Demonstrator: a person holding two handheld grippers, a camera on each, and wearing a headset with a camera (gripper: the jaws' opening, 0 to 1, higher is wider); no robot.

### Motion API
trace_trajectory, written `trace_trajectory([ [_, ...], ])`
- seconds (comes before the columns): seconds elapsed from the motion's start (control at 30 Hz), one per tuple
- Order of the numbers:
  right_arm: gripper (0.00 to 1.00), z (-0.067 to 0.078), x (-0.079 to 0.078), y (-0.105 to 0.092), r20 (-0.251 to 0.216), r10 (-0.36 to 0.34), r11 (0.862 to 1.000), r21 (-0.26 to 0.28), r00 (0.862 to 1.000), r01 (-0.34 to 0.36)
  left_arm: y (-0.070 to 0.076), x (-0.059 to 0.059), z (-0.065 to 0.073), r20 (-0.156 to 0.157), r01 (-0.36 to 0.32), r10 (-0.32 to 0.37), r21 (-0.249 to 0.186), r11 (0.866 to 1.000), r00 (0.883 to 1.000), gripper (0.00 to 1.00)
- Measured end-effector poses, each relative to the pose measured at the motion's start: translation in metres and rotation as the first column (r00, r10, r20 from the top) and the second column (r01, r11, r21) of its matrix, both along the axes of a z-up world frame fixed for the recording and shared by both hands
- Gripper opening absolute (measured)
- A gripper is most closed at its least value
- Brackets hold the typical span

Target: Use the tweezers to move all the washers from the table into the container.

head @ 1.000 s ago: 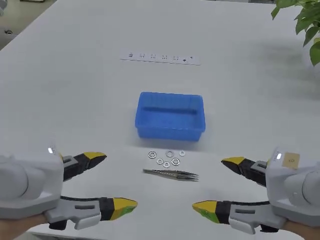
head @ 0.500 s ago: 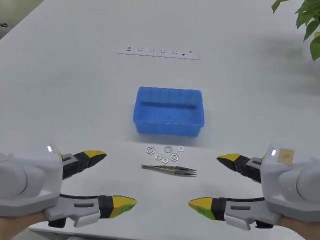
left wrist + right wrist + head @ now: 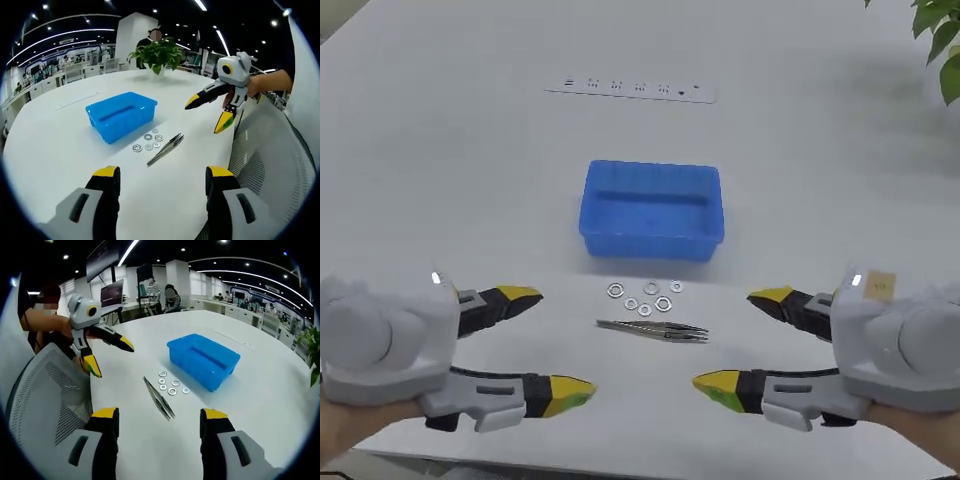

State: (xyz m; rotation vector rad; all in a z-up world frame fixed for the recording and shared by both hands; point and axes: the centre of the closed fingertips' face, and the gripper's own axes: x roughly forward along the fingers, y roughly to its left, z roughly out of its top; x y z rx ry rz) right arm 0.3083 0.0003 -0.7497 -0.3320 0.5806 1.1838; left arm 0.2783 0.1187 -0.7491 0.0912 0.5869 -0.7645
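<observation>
Nothing moved: left gripper [image 3: 562, 340], right gripper [image 3: 725, 339] wide open, empty.

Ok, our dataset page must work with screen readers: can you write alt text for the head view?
Two open grippers, the left gripper and the right gripper, hover above a white table on either side of metal tweezers, which lie in front of six loose washers and a blue container.

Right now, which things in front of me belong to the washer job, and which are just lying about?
For the job:
- tweezers
- washers
- blue bin
- left tongs and right tongs, both open

Lying about:
- power strip
- plant
- mesh chair
</observation>
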Motion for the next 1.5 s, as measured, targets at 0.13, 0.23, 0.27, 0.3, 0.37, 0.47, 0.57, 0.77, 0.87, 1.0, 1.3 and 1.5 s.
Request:
trace_trajectory([
  [0.13,0.57,-0.004,0.001,0.012,-0.008,0.033,0.999,-0.013,0.999,-0.034,-0.004,0.016,-0.004,0.006,0.005,-0.005,-0.005,1.0,1.0,0.7],
  [0.23,0.55,-0.007,0.002,0.02,-0.007,0.053,0.998,-0.019,0.999,-0.053,-0.01,0.016,-0.012,-0.003,0.057,-0.057,0.02,0.998,0.998,0.68],
  [0.27,0.54,-0.009,0.002,0.021,-0.013,0.06,0.998,-0.022,0.998,-0.061,-0.012,0.017,-0.013,-0.002,0.062,-0.062,0.018,0.998,0.998,0.66],
  [0.3,0.53,-0.013,0.002,0.023,-0.016,0.071,0.997,-0.035,0.997,-0.072,-0.013,0.018,-0.014,-0.003,0.065,-0.065,0.012,0.998,0.998,0.63],
  [0.37,0.51,-0.018,0.004,0.025,-0.014,0.093,0.994,-0.058,0.996,-0.094,-0.017,0.021,-0.014,-0.009,0.06,-0.06,-0.015,0.998,0.998,0.58],
  [0.47,0.47,-0.022,0.007,0.027,-0.031,0.098,0.993,-0.057,0.995,-0.1,-0.022,0.023,-0.019,-0.017,0.083,-0.082,0.0,0.997,0.996,0.57],
  [0.57,0.45,-0.028,0.009,0.028,-0.042,0.102,0.992,-0.066,0.994,-0.105,-0.024,0.022,-0.027,-0.026,0.121,-0.12,0.047,0.991,0.992,0.53],
  [0.77,0.4,-0.035,0.007,0.034,-0.069,0.119,0.99,-0.074,0.991,-0.124,-0.027,0.021,-0.037,-0.053,0.161,-0.158,0.073,0.984,0.986,0.5],
  [0.87,0.39,-0.038,0.003,0.037,-0.075,0.141,0.985,-0.086,0.987,-0.148,-0.027,0.02,-0.041,-0.059,0.186,-0.181,0.099,0.977,0.982,0.48],
  [1.0,0.36,-0.041,0.004,0.042,-0.079,0.153,0.983,-0.091,0.985,-0.16,-0.028,0.02,-0.048,-0.076,0.236,-0.228,0.135,0.962,0.971,0.47],
  [1.3,0.3,-0.052,0.003,0.046,-0.091,0.201,0.968,-0.135,0.975,-0.212,-0.036,0.029,-0.05,-0.076,0.279,-0.27,0.163,0.946,0.96,0.37],
  [1.5,0.25,-0.054,-0.001,0.044,-0.086,0.234,0.959,-0.143,0.968,-0.244,-0.035,0.027,-0.054,-0.057,0.34,-0.335,0.22,0.915,0.94,0.23],
])
